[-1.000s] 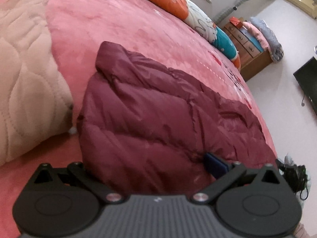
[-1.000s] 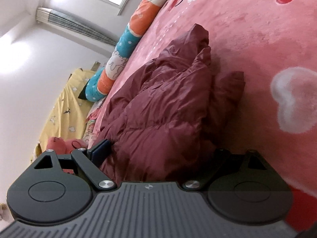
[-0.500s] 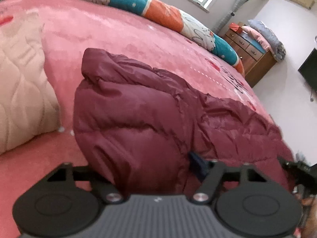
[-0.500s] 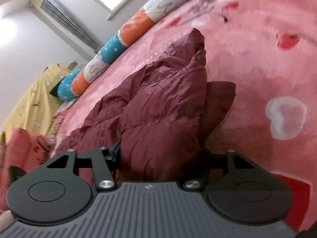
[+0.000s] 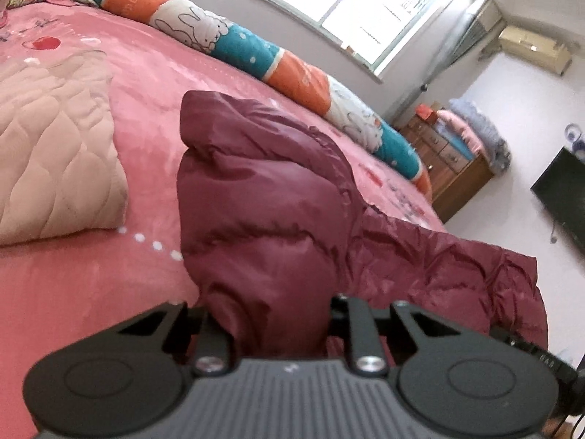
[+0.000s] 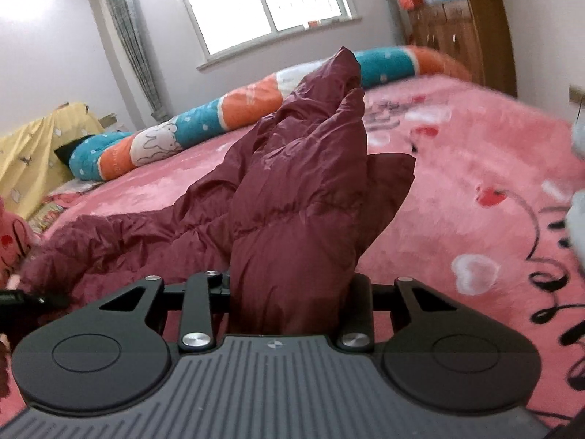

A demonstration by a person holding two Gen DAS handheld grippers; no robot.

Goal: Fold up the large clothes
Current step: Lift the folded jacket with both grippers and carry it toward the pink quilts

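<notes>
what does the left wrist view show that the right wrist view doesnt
Only the left wrist view: a beige quilted blanket lying left of the jacket, and a black screen at the right edge.

Only the right wrist view: a yellow cloth at the far left, and black script printed on the pink bedspread.

Both: the maroon puffer jacket, bunched between each gripper's fingers, the long rabbit-print bolster, the window and the wooden dresser.

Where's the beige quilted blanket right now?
In the left wrist view, the beige quilted blanket lies on the pink bedspread at the frame's left, apart from the maroon puffer jacket beside it. The right wrist view doesn't show it.
</notes>
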